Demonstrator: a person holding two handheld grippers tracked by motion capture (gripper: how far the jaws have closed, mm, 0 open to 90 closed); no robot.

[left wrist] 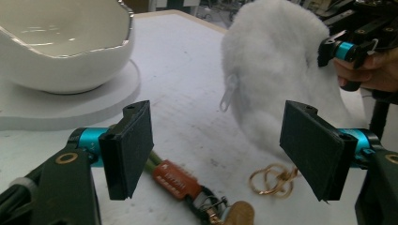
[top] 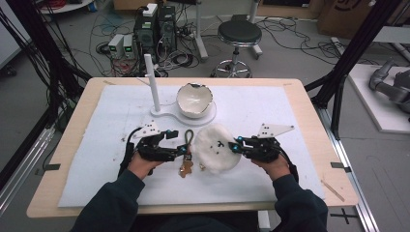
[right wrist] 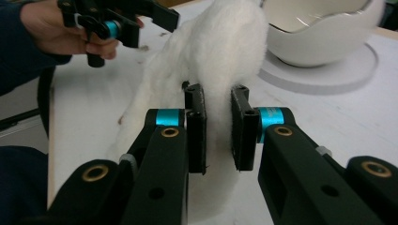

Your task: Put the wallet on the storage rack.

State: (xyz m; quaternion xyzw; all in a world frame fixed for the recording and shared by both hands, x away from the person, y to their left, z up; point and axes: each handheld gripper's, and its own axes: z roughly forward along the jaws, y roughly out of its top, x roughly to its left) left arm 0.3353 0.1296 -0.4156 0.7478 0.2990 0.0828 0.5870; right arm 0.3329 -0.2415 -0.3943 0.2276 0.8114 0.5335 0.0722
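A white fluffy pouch (top: 216, 149) lies on the white mat between my two grippers. My right gripper (top: 233, 146) is shut on the pouch's right edge; in the right gripper view its pads (right wrist: 197, 126) pinch the fur (right wrist: 220, 42) between them. My left gripper (top: 186, 151) stands open just left of the pouch (left wrist: 272, 56). A keychain (top: 186, 162) with a brown leather tag (left wrist: 176, 179) and gold rings (left wrist: 272, 180) lies on the mat under and between the wide-apart left jaws (left wrist: 220, 150), untouched. A small zipper pull (left wrist: 228, 93) hangs from the pouch's side.
A white egg-shaped bowl (top: 194, 99) sits on a flat white stand (top: 162, 112) with an upright post (top: 152, 79) at the back of the mat. The wooden table edge (top: 67, 140) frames the mat. A stool (top: 239, 36) and cables are on the floor beyond.
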